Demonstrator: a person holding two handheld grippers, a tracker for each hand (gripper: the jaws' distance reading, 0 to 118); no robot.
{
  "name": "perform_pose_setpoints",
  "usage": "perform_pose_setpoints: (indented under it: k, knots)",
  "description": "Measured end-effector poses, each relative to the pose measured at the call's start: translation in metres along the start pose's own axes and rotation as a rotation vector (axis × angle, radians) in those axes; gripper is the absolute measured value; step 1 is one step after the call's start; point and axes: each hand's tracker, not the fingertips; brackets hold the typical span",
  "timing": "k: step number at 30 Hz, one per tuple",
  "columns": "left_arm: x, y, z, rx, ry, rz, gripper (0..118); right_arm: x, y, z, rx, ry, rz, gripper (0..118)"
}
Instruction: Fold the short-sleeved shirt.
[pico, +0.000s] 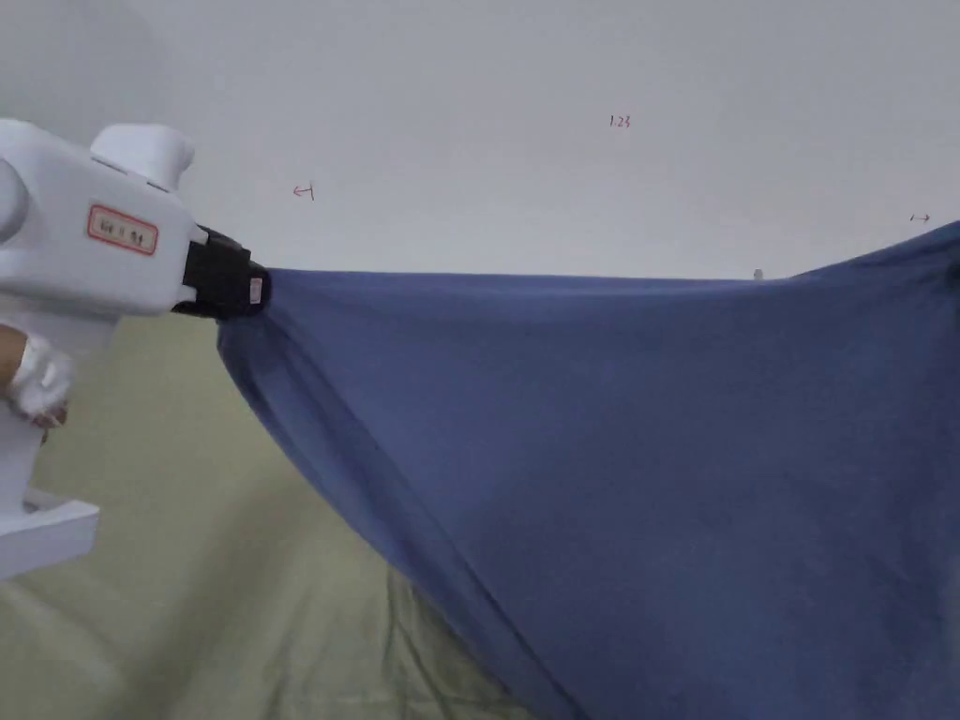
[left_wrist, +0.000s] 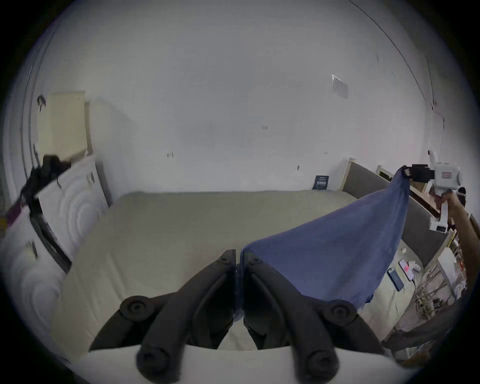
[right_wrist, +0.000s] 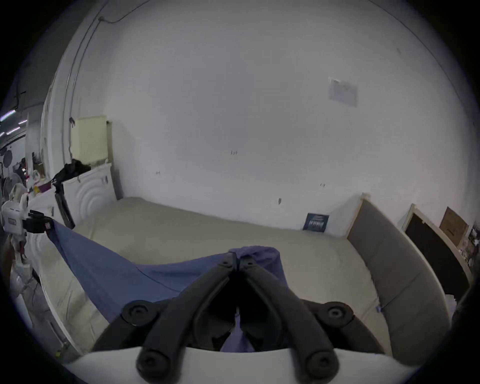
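Note:
A blue short-sleeved shirt (pico: 656, 450) hangs stretched in the air above the bed, held at two ends. My left gripper (pico: 255, 289) is shut on its left end in the head view. In the left gripper view the jaws (left_wrist: 239, 259) are closed with the blue cloth (left_wrist: 324, 257) pinched between them, and the right gripper (left_wrist: 407, 172) grips the far end. In the right gripper view the jaws (right_wrist: 237, 261) pinch the shirt (right_wrist: 124, 270), which runs off left to the left gripper (right_wrist: 48, 225).
A bed with a pale green sheet (left_wrist: 181, 228) lies below the shirt, against a white wall (pico: 562, 141). A grey padded headboard (right_wrist: 394, 265) stands at the right. White panels (left_wrist: 75, 202) lean at the left. Phones (left_wrist: 396, 278) lie on the bed's edge.

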Motion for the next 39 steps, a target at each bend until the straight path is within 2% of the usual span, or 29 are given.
perform_pose_setpoints:
  k: [4,10,12,20,23,31,35,39]
  knots:
    - [0.002,0.041,-0.017,0.016,0.031,-0.059,6,0.002,0.034,-0.009,0.044,-0.060,0.012,0]
    - [-0.009,0.099,-0.050,0.034,0.043,-0.038,6,0.000,0.080,-0.040,0.113,-0.136,0.015,0]
    - [-0.012,0.111,-0.060,0.037,0.057,-0.030,6,0.000,0.091,-0.047,0.142,-0.126,-0.008,0]
    - [-0.018,0.143,-0.062,0.104,0.107,-0.038,6,-0.020,0.133,-0.046,0.231,-0.142,0.000,0]
    - [-0.026,0.148,-0.063,0.093,0.116,-0.090,6,-0.028,0.138,-0.045,0.250,-0.145,0.021,0]
    - [-0.023,0.116,-0.040,0.082,0.115,-0.102,6,-0.036,0.117,-0.035,0.206,-0.086,0.042,0]
    - [-0.039,0.088,-0.047,0.042,0.089,-0.101,6,-0.042,0.068,-0.012,0.158,-0.051,0.053,0]
    - [-0.029,0.029,-0.031,-0.014,0.051,-0.100,6,-0.037,0.005,0.006,0.084,-0.026,0.024,0]
